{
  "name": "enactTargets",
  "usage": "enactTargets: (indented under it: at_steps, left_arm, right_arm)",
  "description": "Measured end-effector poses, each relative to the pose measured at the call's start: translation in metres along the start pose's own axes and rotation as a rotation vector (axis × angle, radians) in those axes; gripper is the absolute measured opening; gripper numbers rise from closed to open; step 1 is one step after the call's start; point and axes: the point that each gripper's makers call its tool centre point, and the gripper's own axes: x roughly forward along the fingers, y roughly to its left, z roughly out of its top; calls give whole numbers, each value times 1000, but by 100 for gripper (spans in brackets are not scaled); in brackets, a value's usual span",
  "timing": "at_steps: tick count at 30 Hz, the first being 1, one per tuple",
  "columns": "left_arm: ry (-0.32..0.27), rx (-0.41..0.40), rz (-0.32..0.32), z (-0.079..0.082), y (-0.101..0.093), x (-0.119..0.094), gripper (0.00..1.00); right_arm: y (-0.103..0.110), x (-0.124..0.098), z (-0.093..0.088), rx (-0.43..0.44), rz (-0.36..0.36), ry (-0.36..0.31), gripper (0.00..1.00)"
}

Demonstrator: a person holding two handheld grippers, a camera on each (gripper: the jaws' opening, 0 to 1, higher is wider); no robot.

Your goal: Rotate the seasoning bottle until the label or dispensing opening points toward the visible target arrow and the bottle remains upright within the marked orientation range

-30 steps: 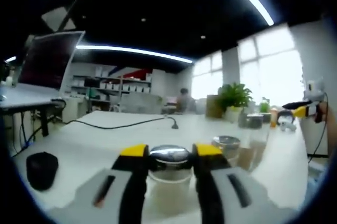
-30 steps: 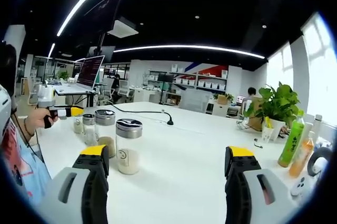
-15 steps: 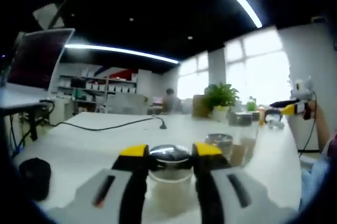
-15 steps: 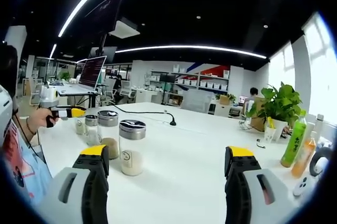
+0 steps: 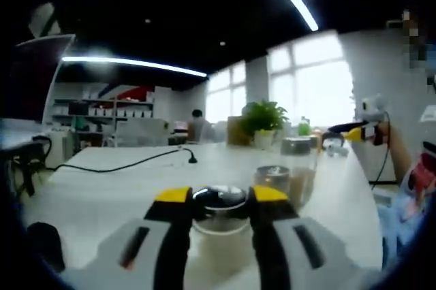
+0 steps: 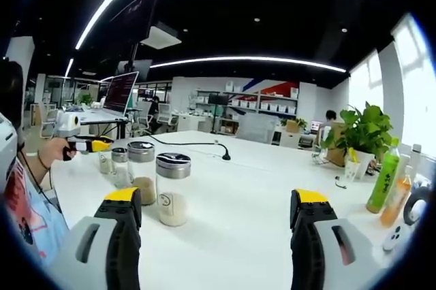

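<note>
My left gripper (image 5: 219, 201) is shut on a seasoning bottle (image 5: 219, 239), a glass jar with a chrome lid and pale contents, standing upright on the white table (image 5: 102, 181). Two more jars (image 5: 272, 180) stand just beyond it on the right. In the right gripper view, that held bottle (image 6: 103, 160) is the far-left one in a row of several jars, with the left gripper (image 6: 85, 145) and a hand on it. The nearest jar (image 6: 173, 188) carries a round label. My right gripper (image 6: 216, 203) is open, with nothing between its jaws. I see no arrow mark.
A black cable (image 6: 197, 144) runs across the table. A potted plant (image 6: 359, 133), a green drink bottle (image 6: 383, 174) and an orange one stand at the right. A monitor (image 6: 117, 92) sits on a desk behind. A dark object (image 5: 44, 244) lies low left.
The left gripper view has swung, with the room sliding leftward, while the bottle stays gripped between the jaws. The right gripper has barely moved.
</note>
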Motion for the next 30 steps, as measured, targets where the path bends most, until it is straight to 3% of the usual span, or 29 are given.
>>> enactTargets:
  at_steps: [30]
  left_arm:
    - [77,20,-376,-4,-4,2,34]
  right_arm:
    - [4,3,-6,10,24,18,93]
